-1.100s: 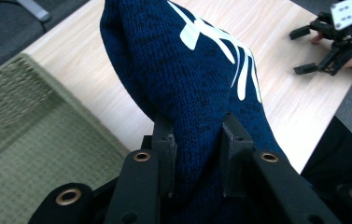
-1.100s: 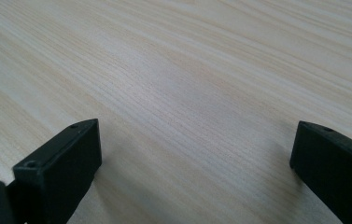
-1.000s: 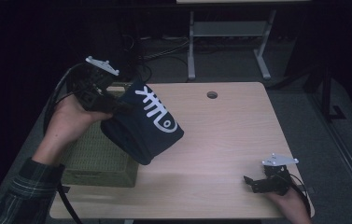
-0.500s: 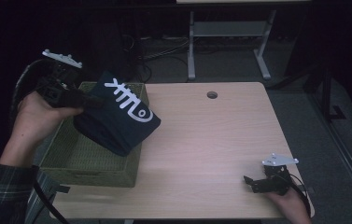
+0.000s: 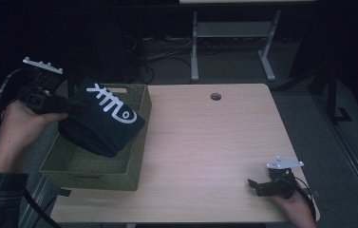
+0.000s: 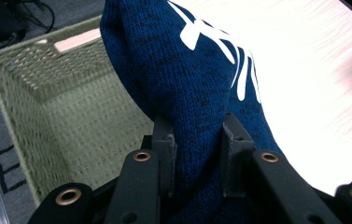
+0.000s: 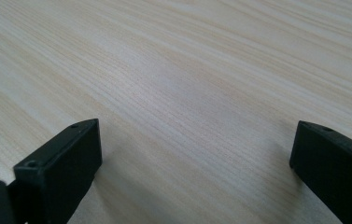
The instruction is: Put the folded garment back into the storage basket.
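Your left gripper [image 6: 197, 154] is clenched on a fold of the dark blue knitted garment with a white fish-skeleton print [image 6: 197, 79]; both black pads press into the knit from either side, and the fabric bulges up between and above them. In the high view, that left gripper [image 5: 65, 107] sits at the garment's left end, your left hand [image 5: 22, 126] wrapped around its body, the grey three-cornered plate [image 5: 42, 65] on top.

The garment [image 5: 101, 122] hangs bundled from the jaws, tilted, over the olive-green woven rectangular basket [image 5: 98, 178]. Its lower edge dips inside the basket's opening; whether it touches the basket floor you cannot tell. The white print faces up and toward the table. The left gripper view shows the basket's woven inner wall [image 6: 66, 112] below and left of the garment, with a pale handle slot on the far rim.

The basket rests at the left end of the light wooden table [image 5: 214, 142], its left side overhanging the edge.

Your right gripper [image 7: 194, 154] is released, jaws wide apart with bare wood grain between them. In the high view it [image 5: 255, 186] lies low on the table near the front right corner, well apart from the basket, your right hand [image 5: 295, 206] behind it.
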`<act>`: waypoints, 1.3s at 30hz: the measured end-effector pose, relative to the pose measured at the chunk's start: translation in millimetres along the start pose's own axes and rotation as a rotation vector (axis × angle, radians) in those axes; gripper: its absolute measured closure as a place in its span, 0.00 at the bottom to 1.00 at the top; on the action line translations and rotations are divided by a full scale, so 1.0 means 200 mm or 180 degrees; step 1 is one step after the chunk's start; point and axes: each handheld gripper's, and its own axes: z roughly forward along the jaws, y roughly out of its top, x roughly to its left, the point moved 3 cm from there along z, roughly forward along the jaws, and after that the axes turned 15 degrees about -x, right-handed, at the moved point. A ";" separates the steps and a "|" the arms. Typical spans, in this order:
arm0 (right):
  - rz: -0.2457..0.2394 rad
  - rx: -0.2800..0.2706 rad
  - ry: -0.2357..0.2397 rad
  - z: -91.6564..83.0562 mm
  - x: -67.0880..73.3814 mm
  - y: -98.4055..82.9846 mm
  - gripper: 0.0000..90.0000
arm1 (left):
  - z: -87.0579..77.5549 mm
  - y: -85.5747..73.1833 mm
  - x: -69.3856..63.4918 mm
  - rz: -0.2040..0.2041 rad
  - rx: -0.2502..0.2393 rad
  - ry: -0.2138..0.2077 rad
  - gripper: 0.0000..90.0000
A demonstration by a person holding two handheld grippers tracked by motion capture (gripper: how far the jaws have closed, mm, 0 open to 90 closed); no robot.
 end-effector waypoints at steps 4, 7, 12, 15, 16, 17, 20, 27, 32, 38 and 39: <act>0.0002 0.0000 0.0000 0.00 0.00 0.00 0.02 | 0.00 -0.04 0.05 -0.0071 0.0036 0.0066 0.80; -0.0003 -0.0001 0.0000 0.00 0.00 0.00 0.02 | 0.01 -0.09 0.09 -0.0136 0.0067 0.0128 0.80; -0.0001 0.0000 0.0003 0.00 0.00 0.00 0.02 | 0.03 -0.16 0.14 -0.0258 0.0121 0.0151 0.80; 0.0003 0.0001 0.0001 0.00 0.00 0.00 0.02 | 0.06 -0.22 0.17 -0.0319 0.0162 0.0173 0.80; 0.0002 0.0005 0.0006 0.00 0.00 0.00 0.02 | 0.06 -0.23 0.18 -0.0336 0.0172 0.0176 0.80; 0.0001 0.0005 0.0007 0.00 0.00 0.00 0.02 | 0.07 -0.24 0.19 -0.0352 0.0189 0.0177 0.80; 0.0001 0.0005 0.0006 0.00 0.00 0.00 0.02 | 0.09 -0.28 0.21 -0.0410 0.0228 0.0184 0.80; -0.0003 0.0005 -0.0001 0.00 0.00 0.00 0.02 | 0.17 -0.36 0.21 -0.0463 0.0331 0.0129 0.80; -0.0004 0.0007 0.0000 0.00 0.00 0.00 0.02 | 0.24 -0.39 0.20 -0.0487 0.0382 0.0078 0.80; -0.0003 0.0007 0.0000 0.00 0.00 0.00 0.02 | 0.32 -0.41 0.20 -0.0472 0.0448 0.0084 0.80; -0.0003 0.0007 0.0000 0.00 0.00 0.00 0.02 | 0.33 -0.41 0.20 -0.0469 0.0457 0.0084 0.80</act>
